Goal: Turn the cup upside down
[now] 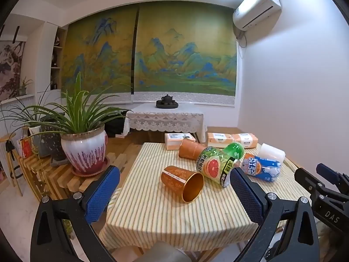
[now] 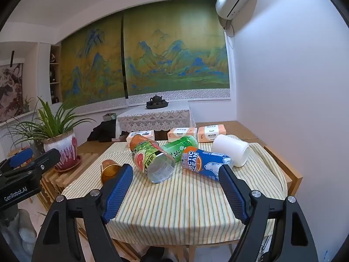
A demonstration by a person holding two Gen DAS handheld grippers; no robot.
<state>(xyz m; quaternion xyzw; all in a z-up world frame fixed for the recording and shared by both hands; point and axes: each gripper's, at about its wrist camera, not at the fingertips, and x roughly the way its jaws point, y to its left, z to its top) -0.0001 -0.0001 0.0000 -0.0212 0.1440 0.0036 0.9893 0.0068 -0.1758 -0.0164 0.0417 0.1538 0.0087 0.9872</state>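
Several cups lie on their sides on the striped tablecloth [image 1: 152, 214]. An orange cup with a gold inside [image 1: 183, 183] lies nearest, mouth toward me; it also shows in the right wrist view [image 2: 110, 170]. Behind it lie a second orange cup [image 1: 190, 148], a clear grapefruit-print cup [image 1: 214, 167] [image 2: 154, 163], a green cup [image 1: 234, 150] [image 2: 181, 146], a blue Arctic Ocean cup [image 1: 260, 167] [image 2: 205, 161] and a white cup [image 1: 272, 151] [image 2: 231, 149]. My left gripper [image 1: 174, 194] is open and empty, in front of the gold-lined cup. My right gripper [image 2: 175, 187] is open and empty, short of the cups.
Tissue packs [image 1: 231, 139] lie at the table's far edge. A potted plant [image 1: 84, 150] stands on a slatted wooden bench left of the table. A lace-covered side table with a tea set [image 1: 166, 102] stands at the back wall. The white wall is close on the right.
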